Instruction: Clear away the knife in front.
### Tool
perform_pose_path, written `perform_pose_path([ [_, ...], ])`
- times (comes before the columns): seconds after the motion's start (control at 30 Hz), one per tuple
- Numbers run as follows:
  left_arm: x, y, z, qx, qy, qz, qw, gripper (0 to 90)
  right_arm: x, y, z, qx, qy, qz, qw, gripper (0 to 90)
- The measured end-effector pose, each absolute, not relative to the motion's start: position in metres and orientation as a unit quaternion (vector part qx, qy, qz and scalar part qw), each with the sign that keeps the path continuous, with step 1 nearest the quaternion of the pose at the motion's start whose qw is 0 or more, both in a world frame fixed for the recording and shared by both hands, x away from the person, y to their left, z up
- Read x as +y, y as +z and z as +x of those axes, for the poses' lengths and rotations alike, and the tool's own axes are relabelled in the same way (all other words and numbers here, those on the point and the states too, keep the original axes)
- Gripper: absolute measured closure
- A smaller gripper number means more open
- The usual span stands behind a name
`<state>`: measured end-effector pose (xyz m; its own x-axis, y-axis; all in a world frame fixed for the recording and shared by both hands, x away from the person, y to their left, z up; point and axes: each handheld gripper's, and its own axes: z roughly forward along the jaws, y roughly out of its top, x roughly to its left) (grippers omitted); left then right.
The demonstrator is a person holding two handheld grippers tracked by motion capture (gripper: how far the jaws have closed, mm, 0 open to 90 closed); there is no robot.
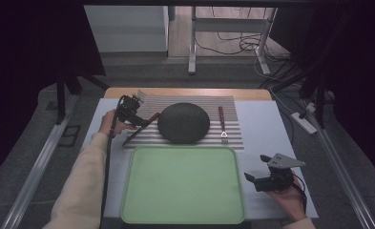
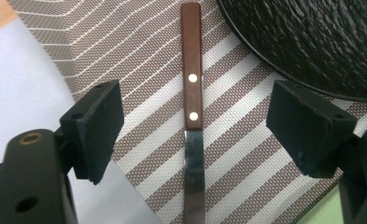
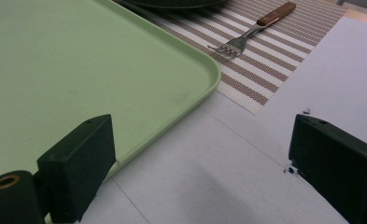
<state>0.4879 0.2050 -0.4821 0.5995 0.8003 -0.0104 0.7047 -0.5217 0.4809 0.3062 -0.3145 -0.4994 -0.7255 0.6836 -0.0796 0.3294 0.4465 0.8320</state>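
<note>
Now hovering, left gripper jaws spread wide, gripping nothing, over the knife lying flat on the striped placemat; probably light, stiff, slick-bladed, best taken at its wooden handle.

Wooden-handled knife, flat on striped placemat

Green tray at 6 o'clock; black plate on striped mat, fork at its 3 o'clock.
</note>
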Motion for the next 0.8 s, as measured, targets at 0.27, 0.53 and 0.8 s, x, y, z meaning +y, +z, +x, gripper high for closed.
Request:
perform_pose_path([
  [0.27, 0.198, -0.498, 0.497, 0.429, 0.095, 0.881, 0.174, 21.7, -0.315, -0.500, 0.307, 0.827, 0.425, 0.306, 0.204, 7.4],
  [0.53, 0.199, -0.511, 0.505, 0.432, 0.073, 0.886, 0.154, 34.5, -0.315, -0.500, 0.307, 0.828, 0.424, 0.306, 0.204, 7.4],
  [0.8, 0.202, -0.512, 0.509, 0.426, 0.054, 0.888, 0.165, 57.2, -0.315, -0.500, 0.307, 0.830, 0.420, 0.307, 0.203, 7.4],
])
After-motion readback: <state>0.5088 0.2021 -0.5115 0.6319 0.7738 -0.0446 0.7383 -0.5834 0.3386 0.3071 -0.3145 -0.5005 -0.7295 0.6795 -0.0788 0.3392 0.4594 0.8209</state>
